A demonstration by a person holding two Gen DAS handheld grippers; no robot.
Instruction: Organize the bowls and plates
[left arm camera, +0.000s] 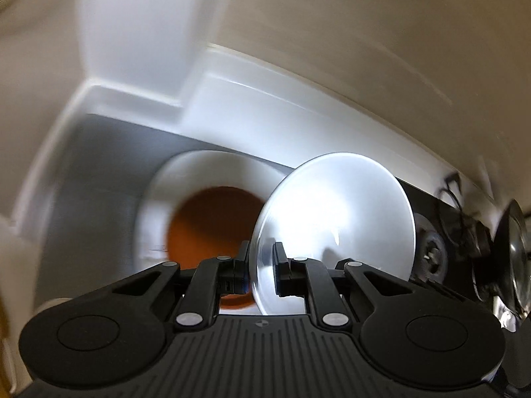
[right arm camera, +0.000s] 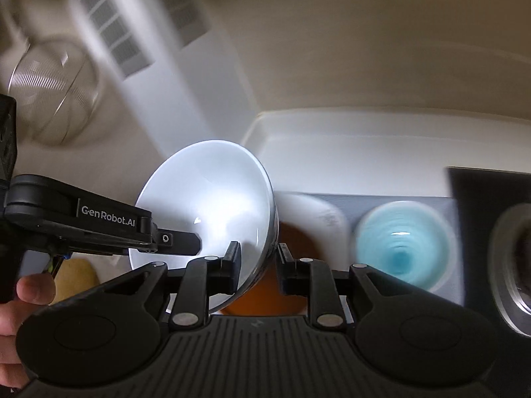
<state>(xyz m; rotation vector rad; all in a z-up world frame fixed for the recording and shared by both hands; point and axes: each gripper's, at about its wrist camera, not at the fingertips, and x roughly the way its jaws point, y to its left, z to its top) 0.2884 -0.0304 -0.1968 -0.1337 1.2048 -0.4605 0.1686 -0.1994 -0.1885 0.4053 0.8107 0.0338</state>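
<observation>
Gripping one tilted white bowl (left arm camera: 335, 229) rim, both tools (left arm camera: 260, 267) (right arm camera: 257, 267) hover over an orange-centred plate (left arm camera: 212, 212).

We cannot make out the blue bowl (right arm camera: 403, 242) right of the white bowl (right arm camera: 212, 212); motion smears it. The orange dish (right arm camera: 292, 242) behind the white bowl is mostly hidden by that bowl and the right gripper (right arm camera: 257, 262). Far right of the white bowl, a grey round object (right arm camera: 514, 265) is cut by the picture's edge.

Both wrist cams close, sharing white bowl (left arm camera: 335, 229).
</observation>
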